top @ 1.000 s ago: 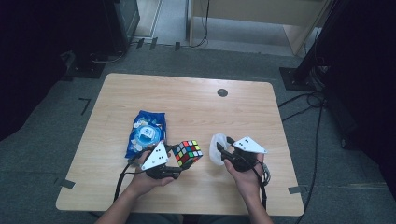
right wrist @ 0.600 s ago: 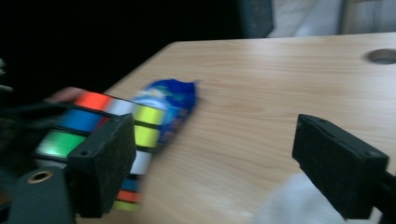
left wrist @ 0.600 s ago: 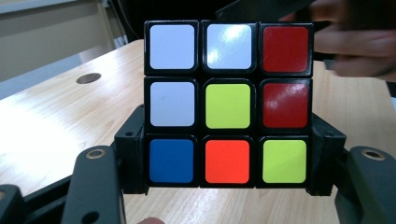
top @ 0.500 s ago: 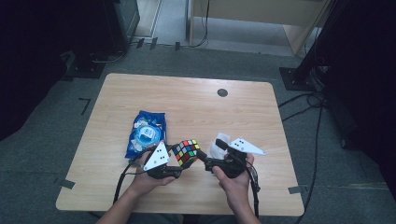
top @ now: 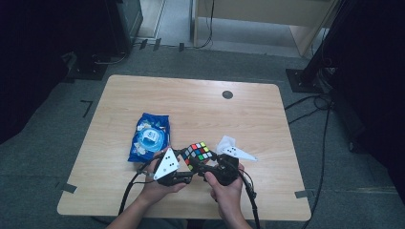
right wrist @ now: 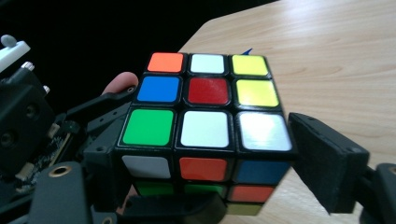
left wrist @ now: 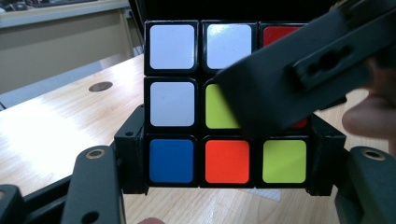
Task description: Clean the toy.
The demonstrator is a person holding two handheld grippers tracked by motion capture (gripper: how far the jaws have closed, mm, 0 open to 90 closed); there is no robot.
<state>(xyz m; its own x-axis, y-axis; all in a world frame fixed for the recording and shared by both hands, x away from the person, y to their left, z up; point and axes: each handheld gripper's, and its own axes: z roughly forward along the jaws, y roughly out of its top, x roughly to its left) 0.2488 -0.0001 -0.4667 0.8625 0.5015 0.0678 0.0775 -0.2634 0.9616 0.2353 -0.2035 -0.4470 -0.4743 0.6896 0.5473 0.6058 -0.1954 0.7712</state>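
On the table (top: 143, 90) the puzzle cube (top: 197, 154) sits near the person's edge, between the left gripper (top: 184, 160) at its left and the right gripper (top: 203, 168) at its right; the left gripper's jaws stand at either side of the cube's lowest layer (its pads touching there), the right gripper's jaws flank the cube from the opposite side; a packet (top: 149, 137) lies just left of the cube; a round grommet (top: 227, 94) sits well behind, toward the far edge.
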